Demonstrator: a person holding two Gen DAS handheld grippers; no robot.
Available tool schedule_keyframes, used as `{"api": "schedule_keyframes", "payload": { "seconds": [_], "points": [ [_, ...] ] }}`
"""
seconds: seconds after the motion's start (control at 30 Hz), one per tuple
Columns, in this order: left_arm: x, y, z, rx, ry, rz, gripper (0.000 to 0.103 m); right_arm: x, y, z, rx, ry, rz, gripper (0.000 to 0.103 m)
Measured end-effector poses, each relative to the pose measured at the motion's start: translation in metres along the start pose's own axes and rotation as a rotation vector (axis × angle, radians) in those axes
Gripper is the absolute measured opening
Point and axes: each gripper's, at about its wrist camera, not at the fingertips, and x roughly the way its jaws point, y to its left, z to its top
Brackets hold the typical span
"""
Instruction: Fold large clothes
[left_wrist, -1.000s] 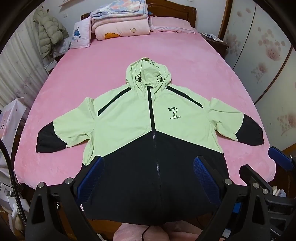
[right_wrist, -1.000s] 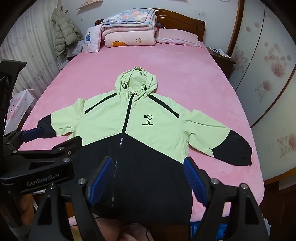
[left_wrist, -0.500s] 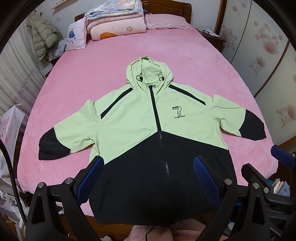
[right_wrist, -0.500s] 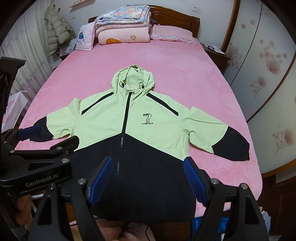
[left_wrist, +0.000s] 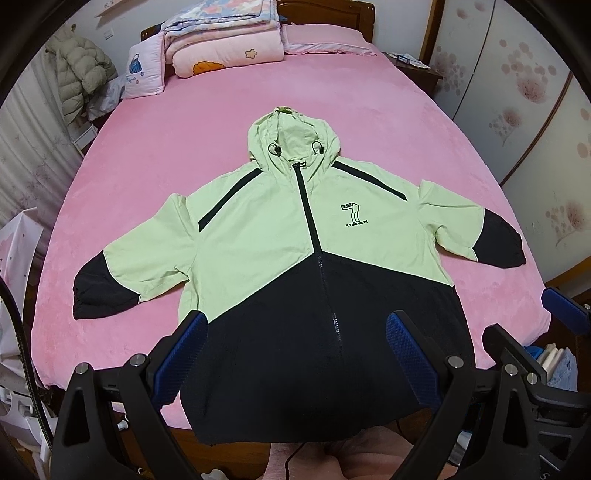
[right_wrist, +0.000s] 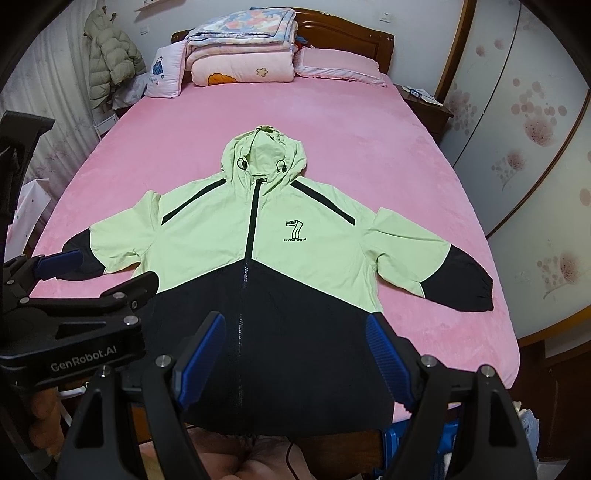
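Two grippers, both mine, hang over the foot of the bed (left_wrist: 369, 122), and over the last second I have drawn them slightly back and up: the hooded jacket (left_wrist: 295, 236) now sits a little farther from the fingers in both views, though it has not itself moved. I read that as lining up before the first fold; nothing is grasped yet. My left gripper (left_wrist: 295, 354) has its jaws wide apart over the black lower panel, and my right gripper (right_wrist: 293, 356) is spread the same way, empty.

The jacket lies face up, zipped, centred on the pink bed, hood toward 12 o'clock, hem toward 6 o'clock and overhanging the bed's foot. The left sleeve (left_wrist: 122, 273) runs out to 9 o'clock, the right sleeve (right_wrist: 436, 269) to 3 o'clock, each bent down at the elbow.

The hem's middle is hidden by my own gripper bodies. From the right wrist view my left gripper's body covers the left cuff. The small chest lettering under the "7" is barely legible, and the jacket's back cannot be seen
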Motion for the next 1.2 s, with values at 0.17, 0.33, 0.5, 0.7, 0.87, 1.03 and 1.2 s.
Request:
{"api": "schedule_keyframes", "payload": {
  "seconds": [0.17, 0.33, 0.5, 0.7, 0.87, 1.03, 1.2],
  "points": [
    [-0.002, 0.001, -0.003, 0.018, -0.007, -0.010, 0.097, -0.003, 0.002, -0.003, 0.015, -0.002, -0.008, 0.078],
    [-0.006, 0.005, -0.004, 0.032, -0.016, -0.016, 0.097, -0.004, 0.005, -0.004, 0.031, 0.000, -0.015, 0.078],
    [-0.008, 0.010, -0.005, 0.041, -0.027, -0.023, 0.097, -0.006, 0.011, -0.007, 0.040, 0.001, -0.025, 0.079],
    [-0.007, 0.013, -0.004, 0.062, -0.034, -0.024, 0.097, -0.007, 0.019, -0.011, 0.049, -0.001, -0.044, 0.078],
    [-0.008, 0.016, -0.004, 0.081, -0.033, -0.037, 0.097, -0.008, 0.022, -0.015, 0.066, 0.003, -0.053, 0.079],
    [-0.007, 0.017, -0.003, 0.092, -0.040, -0.038, 0.097, -0.010, 0.024, -0.016, 0.069, 0.000, -0.070, 0.079],
    [-0.006, 0.018, 0.000, 0.086, -0.044, -0.041, 0.097, -0.011, 0.025, -0.014, 0.062, 0.002, -0.079, 0.078]
  ]
}}
